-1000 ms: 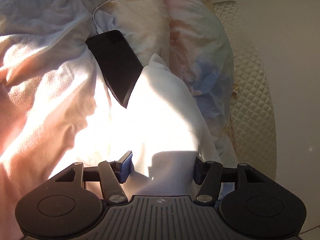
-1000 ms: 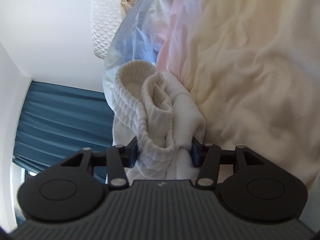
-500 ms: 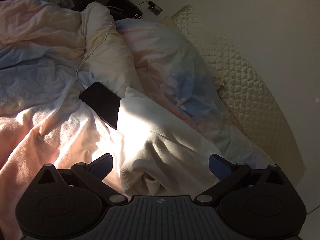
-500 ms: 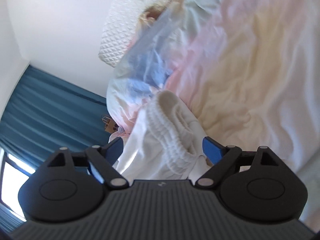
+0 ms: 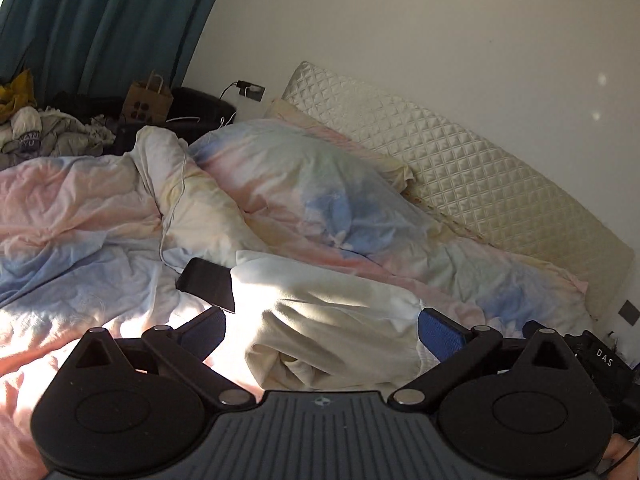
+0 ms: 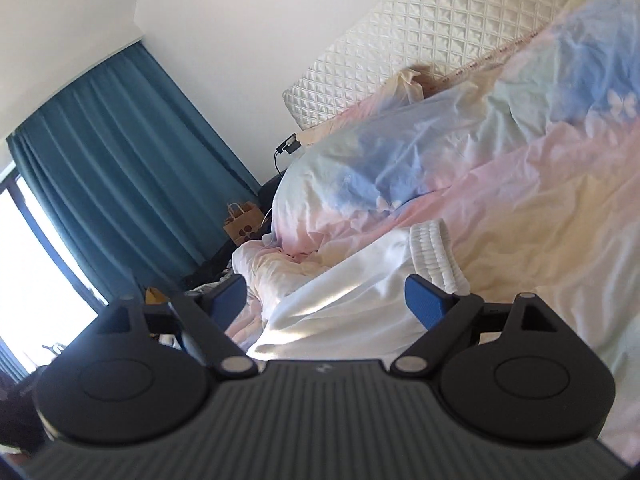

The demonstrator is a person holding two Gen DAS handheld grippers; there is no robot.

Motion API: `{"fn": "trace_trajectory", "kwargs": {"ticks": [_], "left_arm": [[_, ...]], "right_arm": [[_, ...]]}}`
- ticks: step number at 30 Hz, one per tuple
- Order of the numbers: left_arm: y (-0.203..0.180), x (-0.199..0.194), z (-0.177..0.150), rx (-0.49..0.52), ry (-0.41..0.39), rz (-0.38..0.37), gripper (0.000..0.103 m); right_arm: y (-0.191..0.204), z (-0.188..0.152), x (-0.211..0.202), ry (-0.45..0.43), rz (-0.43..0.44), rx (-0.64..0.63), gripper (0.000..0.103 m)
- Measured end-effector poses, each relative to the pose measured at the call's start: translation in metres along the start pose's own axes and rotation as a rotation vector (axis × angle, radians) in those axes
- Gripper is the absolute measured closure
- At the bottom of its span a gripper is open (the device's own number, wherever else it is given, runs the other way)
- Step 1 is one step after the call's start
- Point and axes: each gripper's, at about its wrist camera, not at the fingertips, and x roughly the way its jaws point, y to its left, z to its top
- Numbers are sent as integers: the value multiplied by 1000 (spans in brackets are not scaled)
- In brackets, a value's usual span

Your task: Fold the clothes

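A folded white garment (image 5: 328, 316) lies on the pastel duvet (image 5: 80, 216) of a bed. My left gripper (image 5: 320, 330) is open and empty, held just above and before the garment's near folded end. In the right wrist view the same garment (image 6: 340, 292) shows its ribbed elastic waistband (image 6: 436, 256) toward the right. My right gripper (image 6: 326, 300) is open and empty, raised above the garment, its blue pads (image 6: 424, 304) wide apart.
A black phone (image 5: 208, 284) lies against the garment's left edge with a white cable (image 5: 172, 208) running back. A pastel pillow (image 5: 320, 192) and a quilted cream headboard (image 5: 460, 184) stand behind. Teal curtains (image 6: 120, 184), a paper bag (image 5: 148, 100) and a clothes pile (image 5: 36, 132) are beyond the bed.
Both grippers let go of the white garment, opened wide and pulled back and up. The garment now lies folded on the duvet.
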Motion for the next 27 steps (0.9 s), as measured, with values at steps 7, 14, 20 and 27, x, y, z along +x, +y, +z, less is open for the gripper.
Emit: {"fn": "trace_trajectory", "kwargs": {"ticks": [7, 14, 20, 27], "left_arm": [[-19, -59, -6, 86, -79, 69, 0], [-20, -90, -19, 120, -99, 107, 0], [-15, -96, -42, 174, -78, 127, 0], [-4, -98, -67, 225, -75, 138, 0]], "right_arm": [[45, -26, -23, 36, -79, -150, 14], [79, -50, -42, 36, -112, -252, 15], [105, -75, -52, 39, -173, -342, 16], [127, -108, -59, -3, -243, -423, 16]]}}
